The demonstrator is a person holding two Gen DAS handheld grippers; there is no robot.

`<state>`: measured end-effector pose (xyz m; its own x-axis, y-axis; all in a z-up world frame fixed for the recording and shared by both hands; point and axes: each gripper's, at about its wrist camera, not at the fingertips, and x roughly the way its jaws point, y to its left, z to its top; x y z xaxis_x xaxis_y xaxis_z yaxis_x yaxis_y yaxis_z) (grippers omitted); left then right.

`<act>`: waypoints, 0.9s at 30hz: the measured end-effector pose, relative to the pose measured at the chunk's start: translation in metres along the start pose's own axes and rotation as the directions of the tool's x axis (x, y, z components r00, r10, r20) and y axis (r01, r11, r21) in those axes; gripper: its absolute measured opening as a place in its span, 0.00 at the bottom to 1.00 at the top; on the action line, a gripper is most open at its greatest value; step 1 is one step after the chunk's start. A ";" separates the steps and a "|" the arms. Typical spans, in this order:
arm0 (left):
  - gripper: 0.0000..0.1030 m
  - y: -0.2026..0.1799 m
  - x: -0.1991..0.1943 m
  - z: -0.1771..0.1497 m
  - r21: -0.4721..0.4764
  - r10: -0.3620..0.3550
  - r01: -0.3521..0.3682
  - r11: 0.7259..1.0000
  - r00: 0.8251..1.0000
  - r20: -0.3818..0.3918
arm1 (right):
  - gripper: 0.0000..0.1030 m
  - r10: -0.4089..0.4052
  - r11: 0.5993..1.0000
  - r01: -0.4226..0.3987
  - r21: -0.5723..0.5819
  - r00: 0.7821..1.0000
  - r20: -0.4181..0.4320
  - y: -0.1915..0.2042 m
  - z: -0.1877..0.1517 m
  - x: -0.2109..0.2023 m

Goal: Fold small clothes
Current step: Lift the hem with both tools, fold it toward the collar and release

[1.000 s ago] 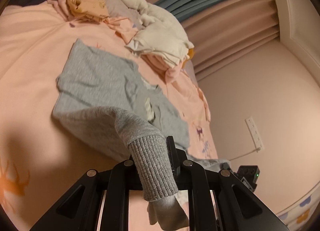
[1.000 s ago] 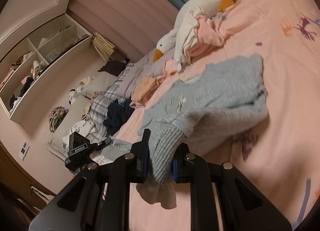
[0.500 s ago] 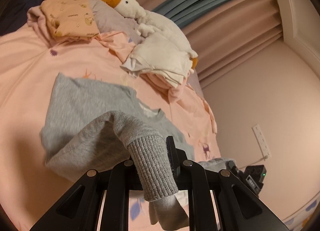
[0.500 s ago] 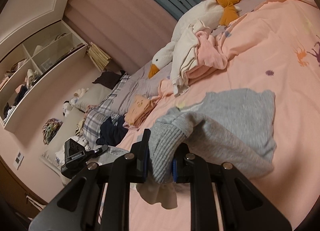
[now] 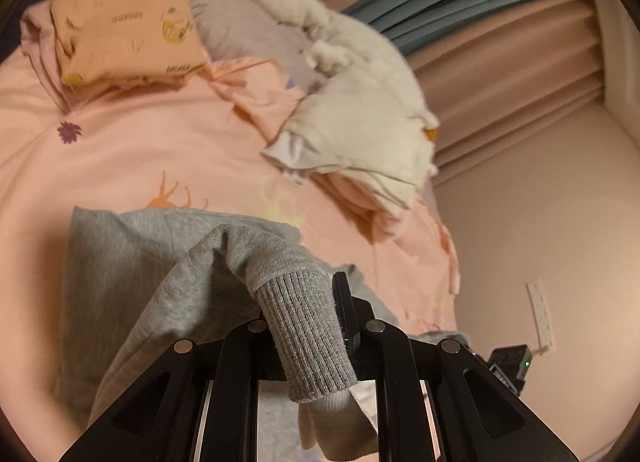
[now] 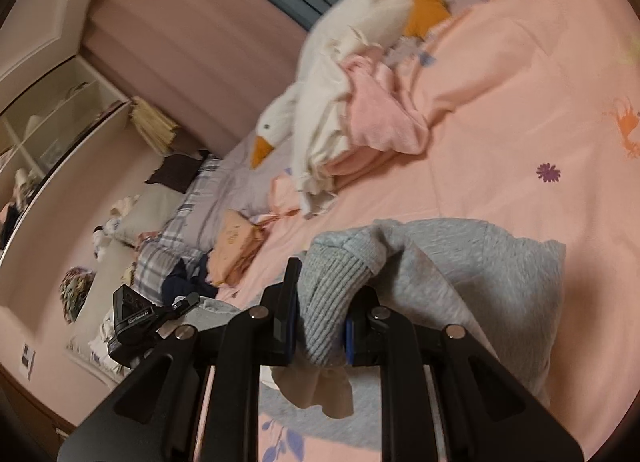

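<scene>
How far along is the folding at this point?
Done: a folded orange garment lies near the pillows. In hand: the left gripper and right gripper each clamp a ribbed edge of the grey sweater, carrying it over itself. Left: the white and pink pile.

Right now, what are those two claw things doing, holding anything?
Left gripper: closed on a ribbed cuff of the gray sweater.
Right gripper: closed on the sweater's other cuff.

A small white label on the black device [image 6: 134, 318] is too blurred to read.
</scene>
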<state>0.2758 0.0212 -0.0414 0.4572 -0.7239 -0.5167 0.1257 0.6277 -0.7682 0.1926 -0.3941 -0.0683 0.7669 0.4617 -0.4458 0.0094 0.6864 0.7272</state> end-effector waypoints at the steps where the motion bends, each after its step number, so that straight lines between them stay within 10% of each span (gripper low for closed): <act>1: 0.13 0.003 0.008 0.003 -0.009 0.015 -0.015 1.000 1.000 -0.015 | 0.18 -0.014 1.000 0.014 0.017 1.000 -0.012 -0.007 0.003 0.007; 9: 0.13 0.033 0.052 0.027 -0.153 0.037 -0.052 0.987 0.994 -0.101 | 0.21 -0.085 0.980 0.105 0.168 0.989 -0.122 -0.048 0.016 0.048; 13: 0.15 0.048 0.070 0.039 -0.244 0.057 -0.090 0.966 0.989 -0.137 | 0.38 -0.063 0.948 0.107 0.298 0.986 -0.155 -0.070 0.024 0.058; 18: 0.76 0.068 0.070 0.053 -0.357 0.050 -0.083 0.930 0.994 -0.102 | 0.59 -0.027 0.905 0.090 0.416 0.987 -0.157 -0.087 0.031 0.064; 21: 0.76 0.077 0.055 0.061 -0.403 0.053 -0.060 0.913 0.998 -0.028 | 0.67 0.010 0.879 0.055 0.474 0.991 -0.134 -0.095 0.035 0.064; 27: 0.76 0.056 0.029 0.053 -0.215 0.161 -0.159 0.964 0.987 -0.009 | 0.73 0.000 0.909 0.020 0.415 0.999 -0.048 -0.080 0.043 0.041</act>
<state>0.3429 0.0505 -0.0788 0.4636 -0.6160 -0.6369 -0.1409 0.6584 -0.7394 0.2515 -0.4539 -0.1220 0.7352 0.4880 -0.4704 0.2906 0.4002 0.8692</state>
